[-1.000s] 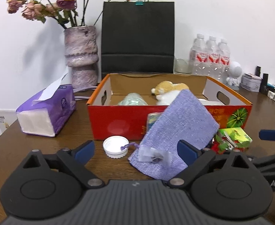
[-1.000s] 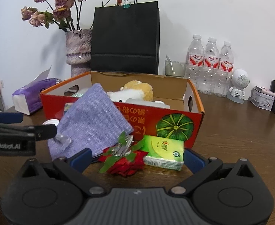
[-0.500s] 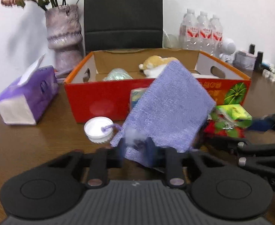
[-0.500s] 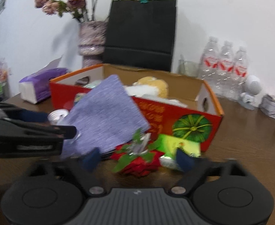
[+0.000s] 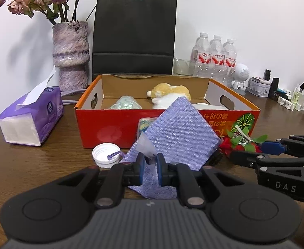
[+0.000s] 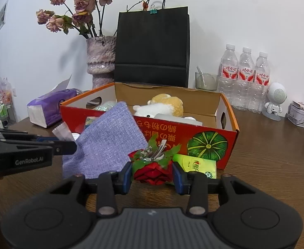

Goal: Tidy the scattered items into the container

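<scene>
A red cardboard box [image 5: 110,128] [image 6: 212,139] stands mid-table and holds a plush toy [image 5: 169,92] and a pale green item [image 5: 125,104]. A purple woven pouch [image 5: 179,143] [image 6: 108,143] leans on the box front. My left gripper [image 5: 150,168] is shut on a small clear plastic packet [image 5: 144,145] at the pouch's lower corner. My right gripper [image 6: 152,174] has closed on a red fabric rose with a metal clip [image 6: 152,166] [image 5: 241,141]. A green tissue pack [image 6: 195,166] lies beside the rose. A white bottle cap [image 5: 105,154] lies by the box.
A purple tissue box [image 5: 31,116] sits at left, with a vase of dried roses [image 5: 71,56] and a black paper bag [image 5: 134,35] behind the red box. Water bottles [image 6: 245,78], a white robot figure [image 6: 275,101] and small items stand at right.
Both grippers went from open to closed: the left onto the clear packet at the pouch's corner, the right around the red rose. The left gripper has lifted slightly.
</scene>
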Motion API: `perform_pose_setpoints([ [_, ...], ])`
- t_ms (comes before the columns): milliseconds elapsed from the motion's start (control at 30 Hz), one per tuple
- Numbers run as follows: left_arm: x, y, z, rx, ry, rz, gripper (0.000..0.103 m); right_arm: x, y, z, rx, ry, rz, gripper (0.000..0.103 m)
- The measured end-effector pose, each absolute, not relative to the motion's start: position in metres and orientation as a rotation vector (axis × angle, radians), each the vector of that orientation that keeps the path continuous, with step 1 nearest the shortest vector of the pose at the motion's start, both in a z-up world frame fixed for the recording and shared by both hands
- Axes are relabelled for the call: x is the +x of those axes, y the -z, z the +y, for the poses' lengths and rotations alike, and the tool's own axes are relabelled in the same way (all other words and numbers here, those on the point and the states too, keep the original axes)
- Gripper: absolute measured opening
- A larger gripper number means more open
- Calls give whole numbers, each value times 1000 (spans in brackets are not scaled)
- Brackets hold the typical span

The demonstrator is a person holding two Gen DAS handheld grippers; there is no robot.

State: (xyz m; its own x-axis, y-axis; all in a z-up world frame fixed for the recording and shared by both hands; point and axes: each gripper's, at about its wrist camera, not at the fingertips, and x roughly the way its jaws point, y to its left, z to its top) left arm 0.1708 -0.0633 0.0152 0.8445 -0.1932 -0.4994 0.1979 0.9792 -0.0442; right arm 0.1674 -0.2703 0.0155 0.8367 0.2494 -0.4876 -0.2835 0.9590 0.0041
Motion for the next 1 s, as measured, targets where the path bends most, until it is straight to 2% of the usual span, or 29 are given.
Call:
perform_pose_setpoints([
  [267, 164, -26, -65, -2, 226, 501, 13, 163, -22, -274, -57, -283, 481, 39],
  [500, 184, -64, -68, -28, 251, 445, 13, 174, -55, -281, -42, -291, 421, 39],
  [733, 226, -91, -71, -59, 239, 403, 13, 210, -87, -289, -13, -239, 356, 39],
  [1000, 272, -87, -69, -145, 168, 407, 13, 266, -84, -295, 80, -182, 403, 39],
])
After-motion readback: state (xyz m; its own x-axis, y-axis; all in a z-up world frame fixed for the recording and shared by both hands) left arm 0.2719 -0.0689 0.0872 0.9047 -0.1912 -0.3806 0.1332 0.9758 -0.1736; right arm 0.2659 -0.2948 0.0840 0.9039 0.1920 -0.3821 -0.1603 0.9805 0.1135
